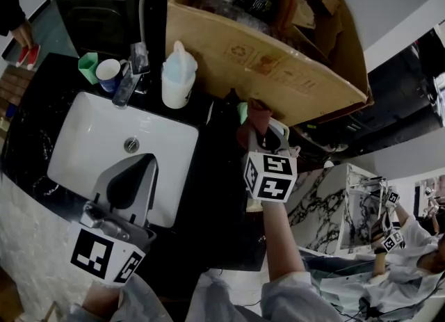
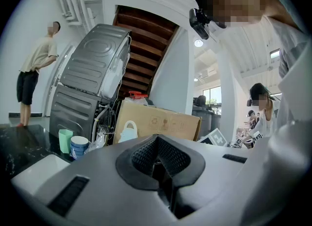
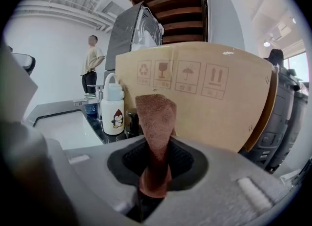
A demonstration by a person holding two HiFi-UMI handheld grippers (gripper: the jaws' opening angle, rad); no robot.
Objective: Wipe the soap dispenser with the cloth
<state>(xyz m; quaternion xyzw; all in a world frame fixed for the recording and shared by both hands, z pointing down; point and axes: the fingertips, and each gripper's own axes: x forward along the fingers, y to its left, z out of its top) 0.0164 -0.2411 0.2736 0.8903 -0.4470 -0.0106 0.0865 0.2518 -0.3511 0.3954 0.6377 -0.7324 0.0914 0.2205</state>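
Right gripper view: right gripper [image 3: 155, 171] clamps cloth [image 3: 155, 117] upright, free end presented toward soap dispenser [image 3: 112, 115], far-left; left gripper [image 2: 158, 166] closed, empty.

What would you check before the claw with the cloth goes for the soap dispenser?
1. Cloth gripped in right claw: ok, jaws shut on it.
2. Dispenser upright: ok, stands beside the sink.
3. Cloth touching dispenser: not ok, they are apart.
4. Left claw free to help: ok, shut, empty, over the sink.
5. Where the dispenser is dirty: cannot tell.
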